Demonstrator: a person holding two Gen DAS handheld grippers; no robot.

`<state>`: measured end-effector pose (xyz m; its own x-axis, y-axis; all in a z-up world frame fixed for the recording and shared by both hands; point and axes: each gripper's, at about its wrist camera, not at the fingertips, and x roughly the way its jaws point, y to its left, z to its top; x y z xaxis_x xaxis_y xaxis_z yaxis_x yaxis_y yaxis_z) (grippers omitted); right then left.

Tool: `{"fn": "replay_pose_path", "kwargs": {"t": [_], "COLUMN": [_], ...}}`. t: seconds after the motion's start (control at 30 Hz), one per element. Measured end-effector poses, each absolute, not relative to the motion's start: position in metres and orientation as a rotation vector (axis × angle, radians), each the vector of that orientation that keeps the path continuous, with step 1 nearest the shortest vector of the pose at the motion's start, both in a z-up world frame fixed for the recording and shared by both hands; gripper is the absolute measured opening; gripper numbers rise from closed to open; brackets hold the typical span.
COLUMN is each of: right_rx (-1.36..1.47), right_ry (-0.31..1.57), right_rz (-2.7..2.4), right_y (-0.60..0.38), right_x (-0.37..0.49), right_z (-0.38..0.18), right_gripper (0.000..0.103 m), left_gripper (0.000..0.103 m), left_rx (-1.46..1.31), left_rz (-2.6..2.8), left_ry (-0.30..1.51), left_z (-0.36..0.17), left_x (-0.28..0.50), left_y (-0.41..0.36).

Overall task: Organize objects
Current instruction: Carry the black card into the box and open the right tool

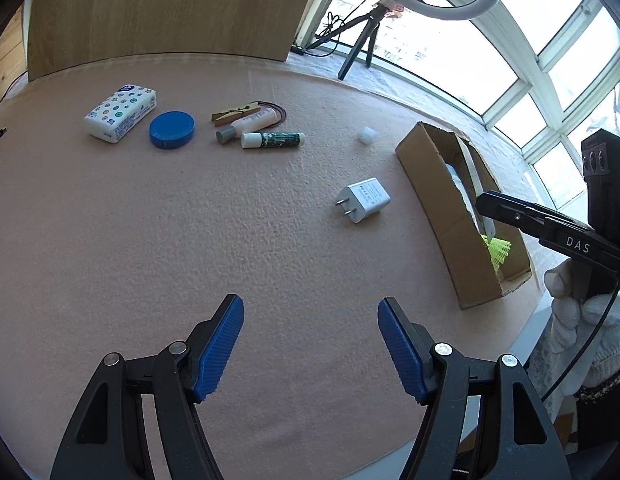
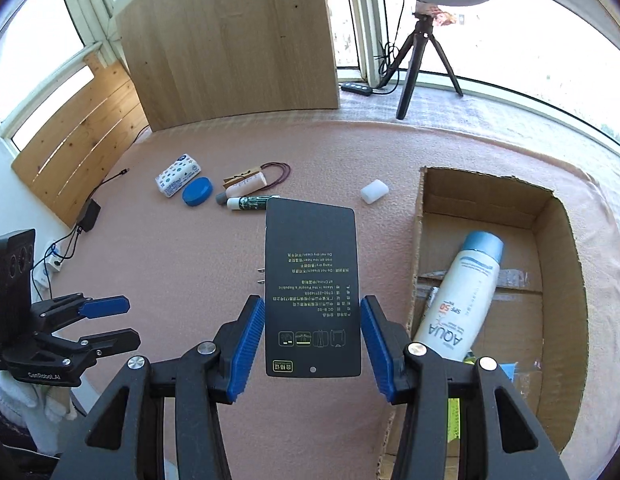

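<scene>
My right gripper [image 2: 313,344] is shut on a flat black card [image 2: 312,292] with printed text, held above the pink mat left of the cardboard box [image 2: 550,216]. The box holds a white AQUA bottle [image 2: 460,300]. My left gripper [image 1: 311,344] is open and empty, low over the mat. A white charger plug [image 1: 364,199] lies ahead of it, beside the box [image 1: 430,200]. Further back lie a tissue pack [image 1: 120,112], a blue round tin [image 1: 172,129], a clothespin [image 1: 235,113], a pink tube [image 1: 249,122], a green-labelled stick [image 1: 273,140] and a small white cap [image 1: 367,135].
A wooden board [image 2: 229,40] stands at the mat's back edge. A ring light on a tripod [image 2: 414,52] stands on the window sill behind. Cables and a black adapter [image 2: 89,214] lie off the mat's left side.
</scene>
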<state>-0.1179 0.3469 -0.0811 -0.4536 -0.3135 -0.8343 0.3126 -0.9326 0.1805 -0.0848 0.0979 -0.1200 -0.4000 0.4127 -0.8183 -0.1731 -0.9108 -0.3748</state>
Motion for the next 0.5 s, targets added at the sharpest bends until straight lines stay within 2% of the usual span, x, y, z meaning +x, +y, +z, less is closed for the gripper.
{"fn": "replay_pose_path", "kwargs": {"t": [0.5], "right_rx": [1.442], "right_ry": [-0.096], "right_rz": [-2.618], "right_y": [0.459], "right_x": [-0.118], "right_z": [-0.079], "right_gripper": [0.045], "left_gripper": [0.073], "left_rx": [-1.464], "left_rz": [2.289], "left_ry": [-0.266], "left_z": [-0.123], "left_x": [-0.09], "left_y": [0.143]}}
